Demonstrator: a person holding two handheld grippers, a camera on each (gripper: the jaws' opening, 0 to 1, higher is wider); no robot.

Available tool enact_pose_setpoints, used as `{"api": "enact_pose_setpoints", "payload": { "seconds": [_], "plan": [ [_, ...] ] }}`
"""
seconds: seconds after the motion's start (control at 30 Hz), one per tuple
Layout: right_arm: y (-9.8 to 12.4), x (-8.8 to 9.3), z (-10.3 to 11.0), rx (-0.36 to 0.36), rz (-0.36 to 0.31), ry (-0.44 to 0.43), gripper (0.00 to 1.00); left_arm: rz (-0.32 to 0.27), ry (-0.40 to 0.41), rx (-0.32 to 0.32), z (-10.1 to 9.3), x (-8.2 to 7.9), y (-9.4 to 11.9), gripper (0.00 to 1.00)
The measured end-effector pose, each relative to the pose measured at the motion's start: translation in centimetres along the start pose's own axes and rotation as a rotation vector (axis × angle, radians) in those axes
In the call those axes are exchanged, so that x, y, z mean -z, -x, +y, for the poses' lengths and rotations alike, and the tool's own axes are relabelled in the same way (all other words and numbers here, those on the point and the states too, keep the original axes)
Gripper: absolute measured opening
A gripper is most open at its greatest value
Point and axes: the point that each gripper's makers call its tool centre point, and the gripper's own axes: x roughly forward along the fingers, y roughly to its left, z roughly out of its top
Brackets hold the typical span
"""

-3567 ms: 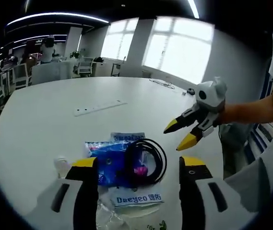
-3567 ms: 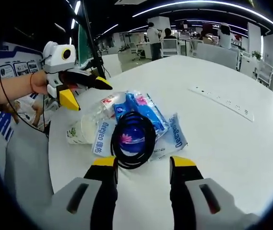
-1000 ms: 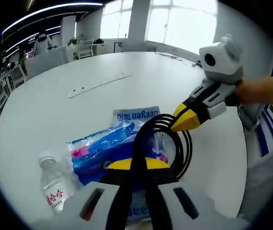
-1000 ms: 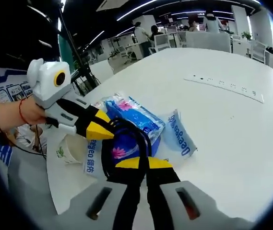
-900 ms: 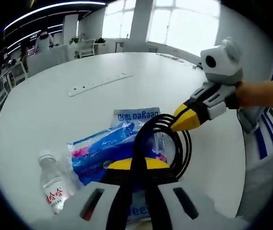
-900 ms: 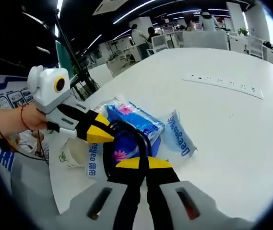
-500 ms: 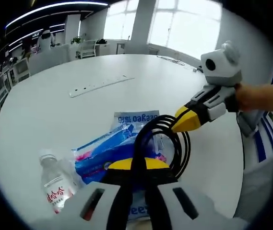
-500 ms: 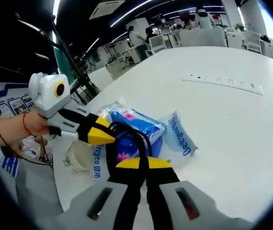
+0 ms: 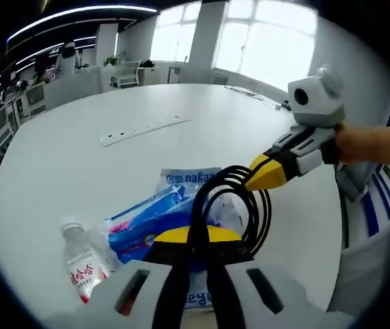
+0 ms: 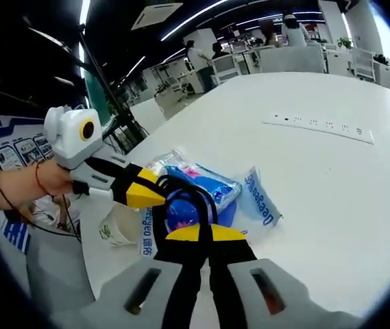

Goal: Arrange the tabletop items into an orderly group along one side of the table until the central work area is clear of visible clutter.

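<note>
We are gripping the black cable coil [image 9: 232, 205] with both claws clenched: the left claw [image 9: 198, 236] at its near side, the right claw [image 10: 205, 234] opposite. The coil is hanging just above blue packets [image 10: 205, 184] and a bottle [image 9: 81, 257] on the white table [image 9: 64, 164].

Open-plan office: desks [image 10: 287, 58], chairs [image 9: 127, 70]

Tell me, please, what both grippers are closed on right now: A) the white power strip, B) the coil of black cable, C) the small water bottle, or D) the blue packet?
B: in the left gripper view, the left gripper is shut on the near side of the coil of black cable and the right gripper pinches its far side; the right gripper view shows the same.
</note>
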Motion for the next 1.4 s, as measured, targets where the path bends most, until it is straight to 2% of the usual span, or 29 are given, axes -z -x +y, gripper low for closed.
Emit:
{"api": "enact_pose_setpoints", "payload": {
  "seconds": [0.47,0.83,1.4],
  "plan": [
    [3.1,-0.6,1.2,-0.008,-0.019,0.031,0.00,-0.033,0.002,-0.009,-2.4,-1.8,1.5,0.03],
    [6.9,-0.7,1.2,0.017,-0.050,0.035,0.00,-0.053,-0.027,0.010,-5.5,-3.8,1.7,0.03],
    [12.8,0.4,-1.0,0.099,-0.086,0.011,0.00,-0.058,-0.083,0.078,-11.0,-6.8,-0.6,0.03]
  ]
}}
